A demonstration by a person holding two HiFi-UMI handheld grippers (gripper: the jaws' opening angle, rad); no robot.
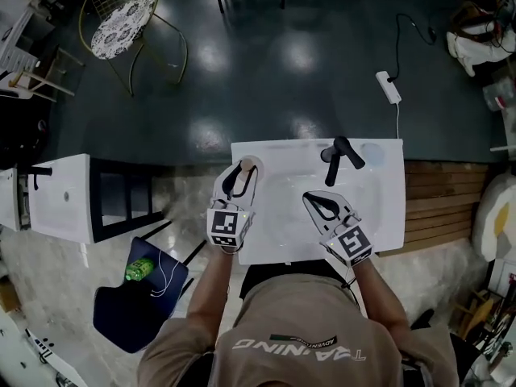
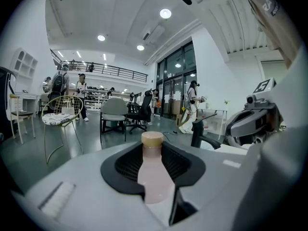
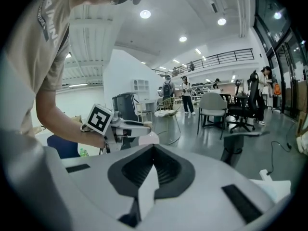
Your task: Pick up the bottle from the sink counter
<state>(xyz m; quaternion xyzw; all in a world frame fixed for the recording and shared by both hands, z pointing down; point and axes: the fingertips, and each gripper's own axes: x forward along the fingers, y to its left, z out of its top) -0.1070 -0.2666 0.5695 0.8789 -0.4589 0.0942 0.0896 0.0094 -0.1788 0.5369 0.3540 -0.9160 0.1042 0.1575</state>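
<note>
A pale pink bottle [image 1: 247, 166] with a tan cap stands at the back left corner of the white sink counter [image 1: 383, 216]. My left gripper [image 1: 242, 174] reaches round it, and the bottle [image 2: 154, 172] stands upright between the wide-set black pads [image 2: 126, 167]. I see no clear squeeze on it. My right gripper [image 1: 321, 203] hovers over the basin in front of the black faucet [image 1: 339, 156]. It is open, with nothing between its jaws [image 3: 150, 170]. The right gripper view also shows the left gripper [image 3: 120, 126] and the bottle [image 3: 144, 139] off to the left.
A green bottle [image 1: 139, 269] lies on a dark blue seat [image 1: 133, 305] at the lower left. A white cabinet [image 1: 60, 196] stands left of the sink. A wire chair [image 1: 121, 22] and a power strip [image 1: 389, 86] are on the dark floor beyond.
</note>
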